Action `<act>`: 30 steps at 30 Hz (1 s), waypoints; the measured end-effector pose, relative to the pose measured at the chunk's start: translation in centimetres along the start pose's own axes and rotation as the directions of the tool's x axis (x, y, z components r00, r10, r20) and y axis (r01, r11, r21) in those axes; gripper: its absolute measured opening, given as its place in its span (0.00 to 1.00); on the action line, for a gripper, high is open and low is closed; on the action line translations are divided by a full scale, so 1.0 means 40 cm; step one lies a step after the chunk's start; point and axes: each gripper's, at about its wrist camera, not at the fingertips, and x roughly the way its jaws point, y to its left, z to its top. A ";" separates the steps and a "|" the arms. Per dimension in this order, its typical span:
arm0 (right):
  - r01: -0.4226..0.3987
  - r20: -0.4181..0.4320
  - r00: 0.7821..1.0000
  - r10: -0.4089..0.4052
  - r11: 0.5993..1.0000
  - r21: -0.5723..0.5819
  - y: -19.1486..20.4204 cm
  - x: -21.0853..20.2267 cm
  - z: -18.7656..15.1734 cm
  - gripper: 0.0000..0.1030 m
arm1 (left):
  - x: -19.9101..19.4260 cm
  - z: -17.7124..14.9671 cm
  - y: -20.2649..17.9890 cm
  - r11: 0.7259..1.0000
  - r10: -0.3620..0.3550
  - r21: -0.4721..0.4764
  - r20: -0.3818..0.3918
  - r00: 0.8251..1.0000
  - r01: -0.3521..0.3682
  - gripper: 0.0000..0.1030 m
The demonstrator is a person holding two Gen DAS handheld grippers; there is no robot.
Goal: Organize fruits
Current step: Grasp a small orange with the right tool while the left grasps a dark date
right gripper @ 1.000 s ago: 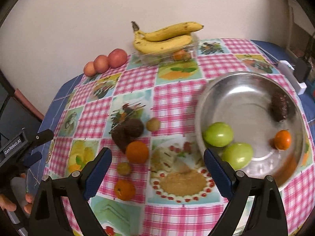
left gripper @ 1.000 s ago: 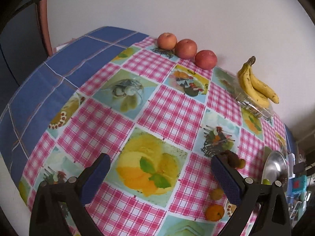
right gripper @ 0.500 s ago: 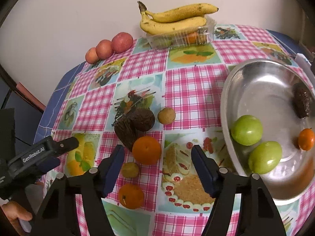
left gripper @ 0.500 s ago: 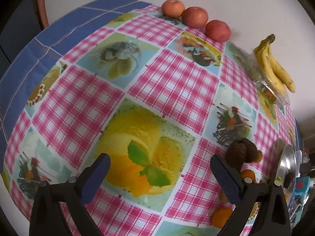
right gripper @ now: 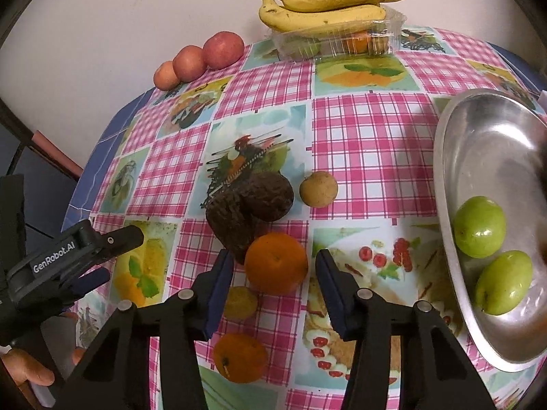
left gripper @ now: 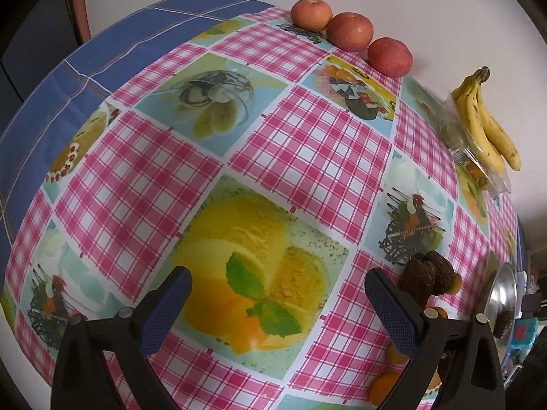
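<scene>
Checked pink cloth covers the counter [left gripper: 307, 143]; left wrist view: left gripper [left gripper: 275, 294] jaws wide over the printed lemon square, nothing between them, three apples [left gripper: 352, 30] far along the wall, bananas [left gripper: 485, 123] on a clear tray to the right. Right wrist view: right gripper [right gripper: 273, 278] jaws partly closed around the big orange [right gripper: 276, 263], not clearly touching; two dark brown fruits [right gripper: 251, 208] just behind it, green fruits [right gripper: 478, 227] in the steel bowl [right gripper: 454, 157] at right.

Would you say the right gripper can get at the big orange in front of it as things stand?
Probably yes: the right gripper is open with the big orange between its fingers. The dark brown fruit touching the orange could get nudged.
</scene>
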 end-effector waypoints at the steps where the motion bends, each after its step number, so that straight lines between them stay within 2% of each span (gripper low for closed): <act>1: 0.001 -0.004 1.000 -0.001 1.000 -0.002 0.001 0.005 0.000 0.47 | 0.000 0.000 -0.001 1.000 -0.002 0.001 0.001 1.000 0.002 0.99; 4: -0.001 -0.007 1.000 0.001 1.000 -0.001 -0.002 0.009 0.000 0.40 | 0.001 -0.001 -0.008 1.000 -0.005 0.009 0.000 1.000 0.005 0.99; 10: -0.019 -0.007 1.000 0.020 0.999 0.033 -0.025 0.001 0.002 0.39 | 0.007 0.001 -0.029 0.999 -0.028 0.022 -0.005 1.000 0.028 0.99; 16: -0.021 0.047 0.999 0.018 0.998 0.060 -0.060 -0.051 0.020 0.39 | 0.006 -0.004 -0.068 0.997 -0.067 0.050 -0.003 0.998 0.067 0.97; 18: -0.013 0.069 0.998 0.009 0.998 0.059 -0.069 -0.071 0.027 0.39 | 0.008 -0.008 -0.085 0.993 -0.103 0.058 -0.014 0.995 0.103 0.88; 22: 0.024 0.120 0.992 -0.031 0.998 0.056 -0.091 -0.114 0.042 0.39 | 0.009 -0.019 -0.120 0.981 -0.179 0.069 -0.026 0.984 0.180 0.79; 24: 0.051 0.147 0.987 -0.059 0.997 0.063 -0.109 -0.137 0.049 0.39 | 0.008 -0.024 -0.145 0.973 -0.211 0.085 -0.029 0.977 0.212 0.71; 30: 0.059 0.190 0.979 -0.081 0.991 0.118 -0.175 -0.183 0.053 0.39 | 0.021 -0.042 -0.200 0.961 -0.248 0.120 -0.038 0.968 0.251 0.46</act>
